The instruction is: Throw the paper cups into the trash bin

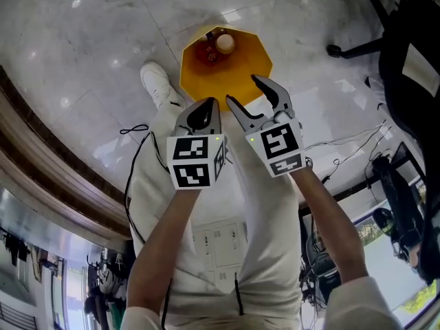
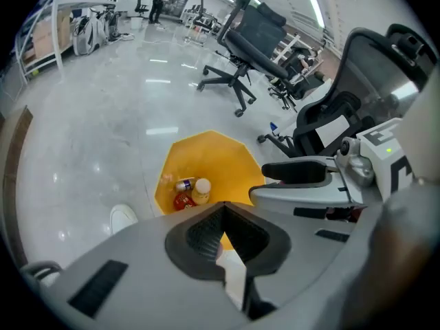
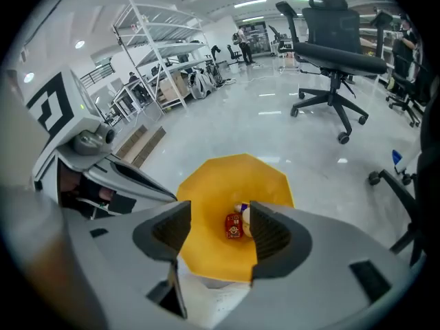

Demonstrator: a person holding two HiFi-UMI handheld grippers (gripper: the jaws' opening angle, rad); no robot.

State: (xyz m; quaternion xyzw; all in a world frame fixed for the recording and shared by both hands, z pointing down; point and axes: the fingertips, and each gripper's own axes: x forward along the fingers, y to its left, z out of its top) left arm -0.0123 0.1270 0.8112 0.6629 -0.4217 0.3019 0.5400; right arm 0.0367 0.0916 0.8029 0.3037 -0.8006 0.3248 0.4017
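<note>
trash bin: yellow, on the floor, litter inside
left hand-held gripper: jaws pinched together, holding nothing
right hand-held gripper: jaws wide apart, empty, above the bin

The closed left gripper hangs above the yellow trash bin.

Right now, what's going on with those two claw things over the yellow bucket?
A person holds a two-jaw gripper in each hand above a yellow trash bin on the floor. The left gripper has its jaws together and the right gripper has them apart. Neither holds anything. Some rubbish lies at the bottom of the bin.
</note>
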